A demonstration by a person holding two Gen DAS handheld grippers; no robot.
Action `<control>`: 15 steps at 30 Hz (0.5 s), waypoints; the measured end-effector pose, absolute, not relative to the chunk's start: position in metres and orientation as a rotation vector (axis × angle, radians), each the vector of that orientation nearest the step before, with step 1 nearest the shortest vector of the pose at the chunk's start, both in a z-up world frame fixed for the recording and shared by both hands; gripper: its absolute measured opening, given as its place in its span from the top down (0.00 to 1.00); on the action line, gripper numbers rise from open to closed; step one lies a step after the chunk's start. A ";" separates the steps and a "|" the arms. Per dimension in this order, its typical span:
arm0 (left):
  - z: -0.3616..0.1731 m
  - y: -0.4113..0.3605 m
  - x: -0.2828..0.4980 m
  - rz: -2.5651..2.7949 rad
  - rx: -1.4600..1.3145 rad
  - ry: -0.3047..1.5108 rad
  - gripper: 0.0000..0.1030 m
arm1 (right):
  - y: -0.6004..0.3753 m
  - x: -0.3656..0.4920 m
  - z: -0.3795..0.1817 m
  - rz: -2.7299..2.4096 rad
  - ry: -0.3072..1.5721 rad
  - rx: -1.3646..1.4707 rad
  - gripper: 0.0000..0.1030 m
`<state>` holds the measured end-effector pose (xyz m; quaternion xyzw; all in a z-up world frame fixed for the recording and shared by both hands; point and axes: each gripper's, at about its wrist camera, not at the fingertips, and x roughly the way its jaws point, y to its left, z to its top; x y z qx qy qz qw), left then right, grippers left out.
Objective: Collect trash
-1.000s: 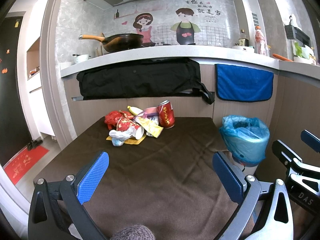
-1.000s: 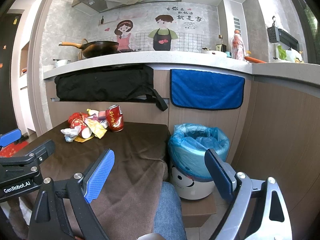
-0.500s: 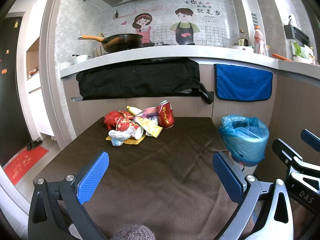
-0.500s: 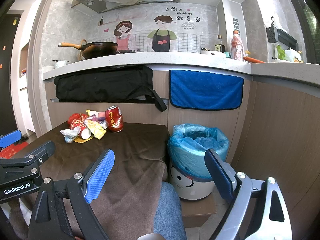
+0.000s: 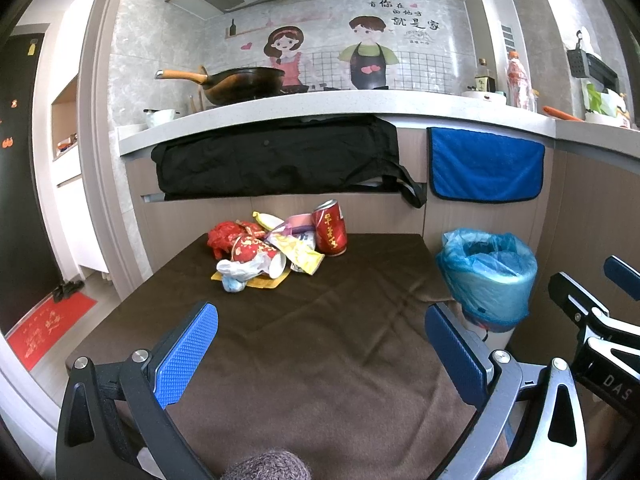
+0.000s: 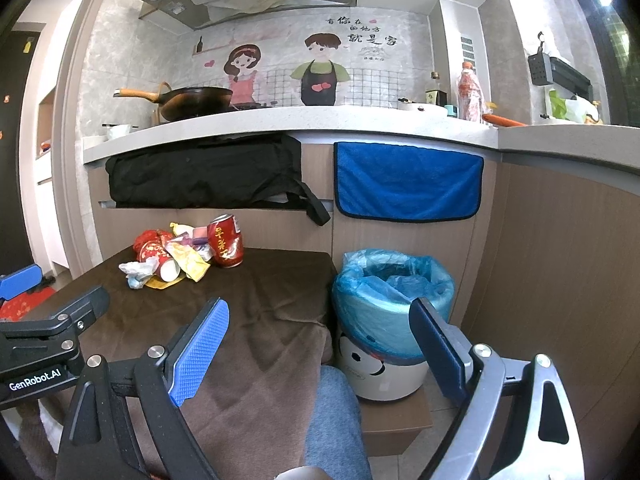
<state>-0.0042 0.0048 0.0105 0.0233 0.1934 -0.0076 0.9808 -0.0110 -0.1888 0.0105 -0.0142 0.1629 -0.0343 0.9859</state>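
A heap of trash [image 5: 268, 252] lies at the far end of the brown-clothed table [image 5: 304, 344]: a red can [image 5: 330, 228] upright, a red paper cup [image 5: 256, 254] on its side, wrappers and crumpled white plastic. The same heap [image 6: 176, 258] and can [image 6: 226, 241] show far left in the right wrist view. A bin with a blue liner [image 5: 488, 272] stands right of the table [image 6: 390, 308]. My left gripper [image 5: 320, 328] hovers open over the near table, empty. My right gripper [image 6: 320, 328] is open and empty, near the bin.
A kitchen counter [image 5: 320, 108] runs behind the table with a wok [image 5: 236, 84] on it. A black cloth [image 5: 276, 160] and a blue towel [image 5: 486, 168] hang from its edge. A person's knee in blue jeans [image 6: 334, 416] shows below the right gripper.
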 end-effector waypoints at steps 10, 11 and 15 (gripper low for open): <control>0.011 0.005 -0.004 -0.016 0.046 0.391 0.01 | -0.198 -0.013 0.017 -0.072 0.323 -0.028 0.13; 0.011 0.005 -0.004 -0.017 0.047 0.390 0.01 | -0.197 -0.014 0.016 -0.073 0.324 -0.026 0.13; 0.012 0.006 -0.004 -0.017 0.047 0.389 0.01 | -0.197 -0.014 0.016 -0.074 0.324 -0.028 0.13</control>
